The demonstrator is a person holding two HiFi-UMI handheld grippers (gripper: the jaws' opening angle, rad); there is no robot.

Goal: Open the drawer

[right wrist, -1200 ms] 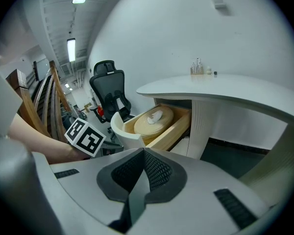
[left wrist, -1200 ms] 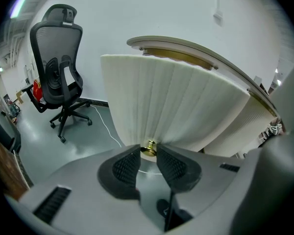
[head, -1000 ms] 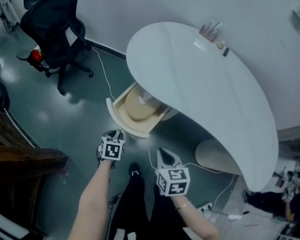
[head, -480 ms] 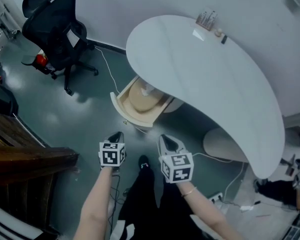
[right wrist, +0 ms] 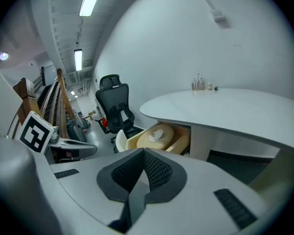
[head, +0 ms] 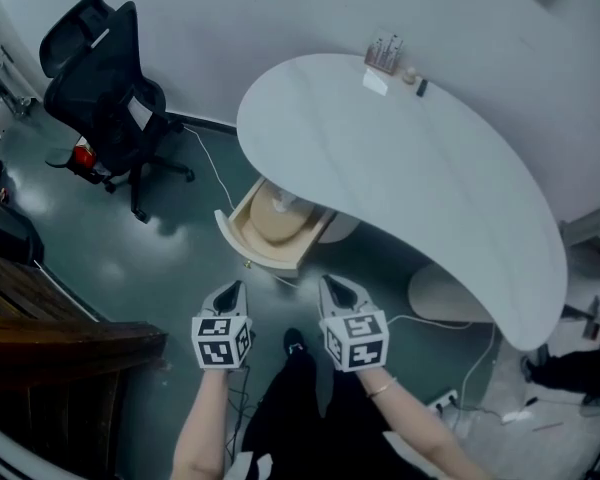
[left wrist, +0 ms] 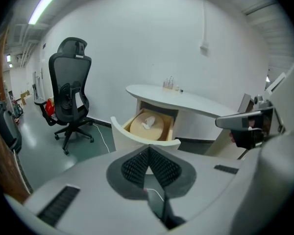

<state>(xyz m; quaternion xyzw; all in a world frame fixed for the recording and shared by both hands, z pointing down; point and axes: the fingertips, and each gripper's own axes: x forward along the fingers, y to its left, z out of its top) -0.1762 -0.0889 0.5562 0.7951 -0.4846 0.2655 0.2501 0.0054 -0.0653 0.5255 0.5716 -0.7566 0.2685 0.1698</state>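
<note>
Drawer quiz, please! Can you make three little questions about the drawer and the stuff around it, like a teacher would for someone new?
1. True or false: the drawer under the white desk is pulled out.
2. In the head view, what stands on the floor to the left of the desk? A) a black office chair B) a red sofa C) a fridge
3. Fill the gap: the jaws of the left hand-held gripper and the right hand-held gripper are both ____, with nothing between them.

Key: 1 true; 2 A; 3 shut.
</note>
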